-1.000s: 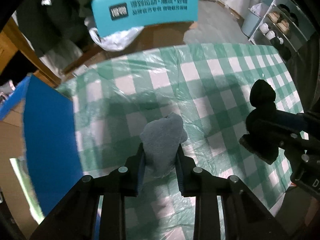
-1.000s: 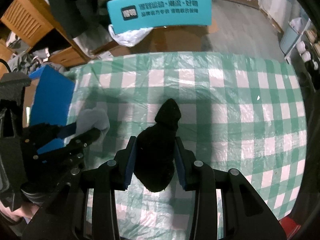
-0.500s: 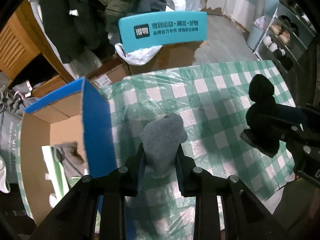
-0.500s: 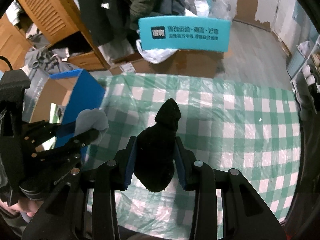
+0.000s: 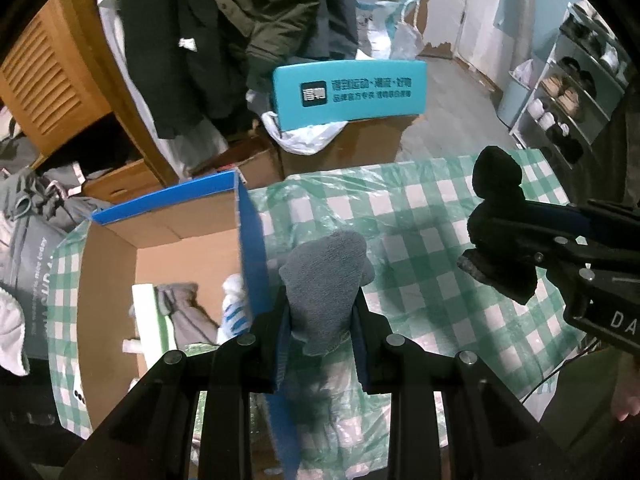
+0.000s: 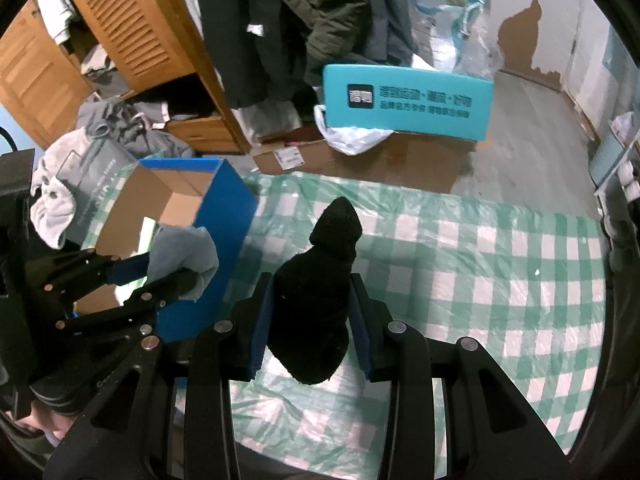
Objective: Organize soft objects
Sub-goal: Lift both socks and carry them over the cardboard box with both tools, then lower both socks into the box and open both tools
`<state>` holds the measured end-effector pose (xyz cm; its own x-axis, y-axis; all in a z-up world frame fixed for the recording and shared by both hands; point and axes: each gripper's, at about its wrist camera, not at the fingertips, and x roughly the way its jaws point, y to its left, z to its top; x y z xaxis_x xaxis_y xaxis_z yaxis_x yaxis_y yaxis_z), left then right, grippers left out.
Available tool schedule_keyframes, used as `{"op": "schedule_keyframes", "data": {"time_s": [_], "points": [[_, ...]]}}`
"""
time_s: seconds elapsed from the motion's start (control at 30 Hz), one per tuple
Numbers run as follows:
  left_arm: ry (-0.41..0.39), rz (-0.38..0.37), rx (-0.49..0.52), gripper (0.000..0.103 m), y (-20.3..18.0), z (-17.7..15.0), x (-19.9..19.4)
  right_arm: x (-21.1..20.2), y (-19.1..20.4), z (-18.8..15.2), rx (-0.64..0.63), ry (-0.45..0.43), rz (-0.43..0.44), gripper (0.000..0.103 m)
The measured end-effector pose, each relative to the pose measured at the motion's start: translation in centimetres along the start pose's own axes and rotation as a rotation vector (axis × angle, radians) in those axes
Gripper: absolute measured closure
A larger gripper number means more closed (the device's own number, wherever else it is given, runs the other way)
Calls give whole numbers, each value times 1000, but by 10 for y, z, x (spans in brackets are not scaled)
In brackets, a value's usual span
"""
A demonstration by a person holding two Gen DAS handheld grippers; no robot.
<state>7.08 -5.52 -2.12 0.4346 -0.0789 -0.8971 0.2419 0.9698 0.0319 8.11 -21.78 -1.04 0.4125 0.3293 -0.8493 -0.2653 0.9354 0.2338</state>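
With your left gripper clamped on the grey sock and your right gripper on the black sock, swing each over the blue box left of the jaws before releasing.

a table spread with a green-and-white checked cloth under a wrinkled clear plastic sheet; on its left end stands an open cardboard box with blue outer walls, its flaps raised; the rest of the cloth lies bare

Knit grey sock, fuzzy black sock, glossy plastic-covered tablecloth.
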Motion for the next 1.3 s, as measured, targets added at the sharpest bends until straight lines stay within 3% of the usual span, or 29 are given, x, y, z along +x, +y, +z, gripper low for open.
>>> {"op": "schedule_keyframes", "data": {"time_s": [0.9, 1.3], "points": [[-32, 55, -108, 76, 77, -24, -19, 23, 91, 26, -147, 22, 76, 68], [-8, 76, -178, 76, 121, -42, -13, 47, 134, 32, -206, 68, 103, 68]]}}
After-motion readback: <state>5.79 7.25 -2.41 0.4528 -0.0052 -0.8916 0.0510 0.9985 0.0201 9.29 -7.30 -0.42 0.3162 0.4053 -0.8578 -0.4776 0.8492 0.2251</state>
